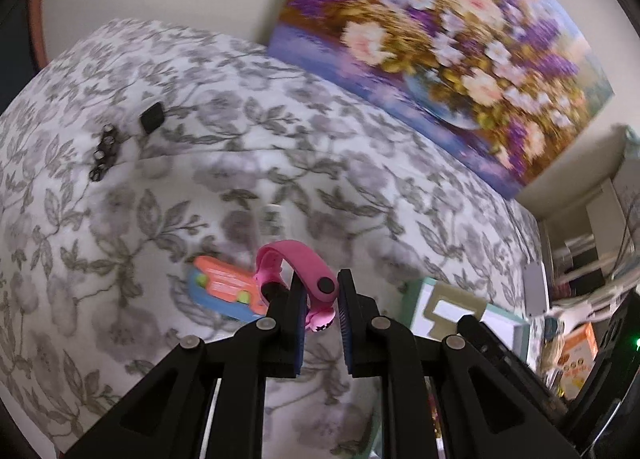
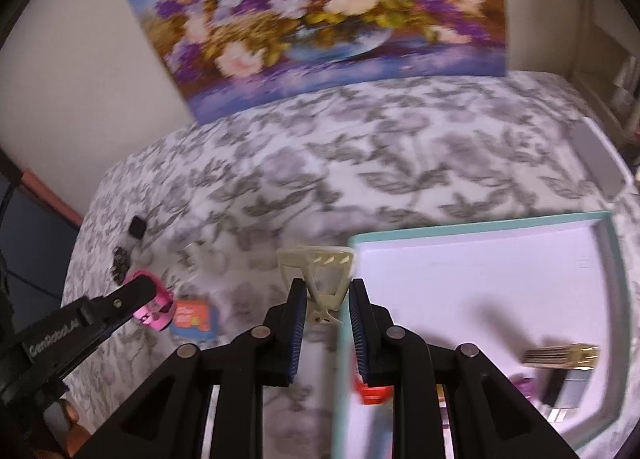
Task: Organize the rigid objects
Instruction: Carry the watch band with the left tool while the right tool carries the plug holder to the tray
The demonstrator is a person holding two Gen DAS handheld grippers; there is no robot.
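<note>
My left gripper (image 1: 319, 295) is shut on a pink wristband watch (image 1: 298, 265) and holds it above the floral cloth; it also shows in the right wrist view (image 2: 154, 305). An orange and blue toy (image 1: 226, 293) lies on the cloth just behind it. My right gripper (image 2: 323, 299) is shut on a cream plastic hair clip (image 2: 320, 273), held over the left rim of a teal-edged white box (image 2: 472, 227). A gold comb (image 2: 560, 355), an orange piece (image 2: 374, 393) and a dark item lie inside the box.
A small black cube (image 1: 152, 117) and a dark beaded piece (image 1: 105, 151) lie far left on the cloth. A flower painting (image 2: 320, 19) leans on the wall behind. A white device (image 2: 600, 163) lies at the right edge. Shelves and clutter stand at right.
</note>
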